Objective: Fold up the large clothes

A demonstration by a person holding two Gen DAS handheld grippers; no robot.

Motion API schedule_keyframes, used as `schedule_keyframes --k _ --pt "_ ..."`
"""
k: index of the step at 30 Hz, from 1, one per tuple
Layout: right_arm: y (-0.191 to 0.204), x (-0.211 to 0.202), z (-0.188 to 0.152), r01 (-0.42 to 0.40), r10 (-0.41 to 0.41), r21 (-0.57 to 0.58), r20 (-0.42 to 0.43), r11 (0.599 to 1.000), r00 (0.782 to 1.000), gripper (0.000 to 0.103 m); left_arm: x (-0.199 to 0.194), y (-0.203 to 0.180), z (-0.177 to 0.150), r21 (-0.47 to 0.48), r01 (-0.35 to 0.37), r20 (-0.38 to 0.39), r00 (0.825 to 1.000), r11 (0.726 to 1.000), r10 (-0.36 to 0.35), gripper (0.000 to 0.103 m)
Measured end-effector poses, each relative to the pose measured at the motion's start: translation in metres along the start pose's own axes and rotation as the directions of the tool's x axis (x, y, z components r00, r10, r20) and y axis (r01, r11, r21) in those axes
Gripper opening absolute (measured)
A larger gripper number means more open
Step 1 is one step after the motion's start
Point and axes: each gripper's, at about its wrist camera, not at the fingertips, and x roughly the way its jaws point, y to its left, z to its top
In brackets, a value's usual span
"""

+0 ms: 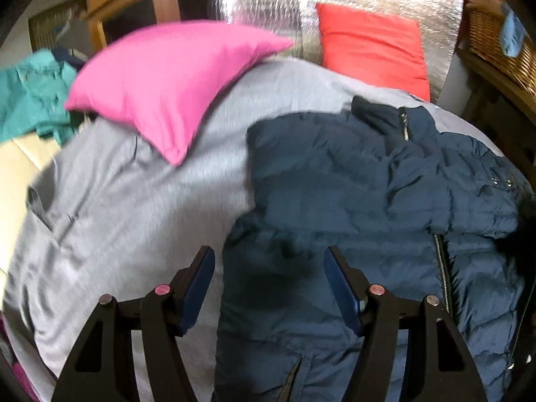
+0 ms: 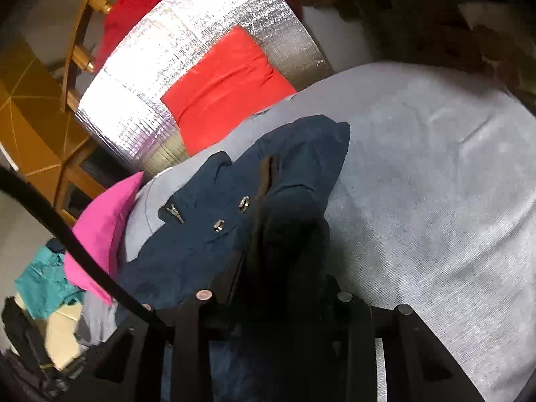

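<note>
Evidently the right gripper [image 2: 281,261] pinches the jacket [image 1: 351,174] to fold it; the left gripper [image 1: 269,284] gapes empty above.

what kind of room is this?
Probably a bedroom or living room at home: a navy puffer jacket lies on a grey sheet with a pink cushion, a red cushion, and a wicker basket nearby.

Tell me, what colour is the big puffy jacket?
Dark navy blue jacket, clearest in the left wrist view.
</note>
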Motion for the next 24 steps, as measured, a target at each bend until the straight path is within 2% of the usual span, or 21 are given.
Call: schedule_keyframes --k 2,4,6,17,24 --pt "-0.013 0.019 -0.005 0.059 -0.057 0.017 -0.067 0.998 0.996 0.036 -0.006 -0.007 0.002 0.034 -0.023 0.030 0.999 0.999 0.022 0.068" --pt "-0.026 0.036 -0.008 0.064 -0.055 0.067 -0.124 0.996 0.991 0.039 -0.012 -0.013 0.003 0.067 -0.042 0.060 0.998 0.997 0.038 0.068" --pt "-0.032 0.035 -0.005 0.041 -0.026 0.111 -0.131 0.993 0.991 0.039 -0.016 -0.016 0.004 0.084 -0.052 0.080 0.996 0.995 0.045 0.068" --pt "-0.033 0.029 -0.006 0.043 -0.028 0.114 -0.132 0.993 0.991 0.043 -0.042 -0.030 0.010 0.119 -0.078 0.174 0.983 0.990 0.056 0.068" --pt "-0.032 0.029 -0.005 0.045 -0.029 0.116 -0.132 0.992 0.991 0.043 -0.050 -0.032 0.011 0.129 -0.086 0.204 0.977 0.988 0.058 0.068"
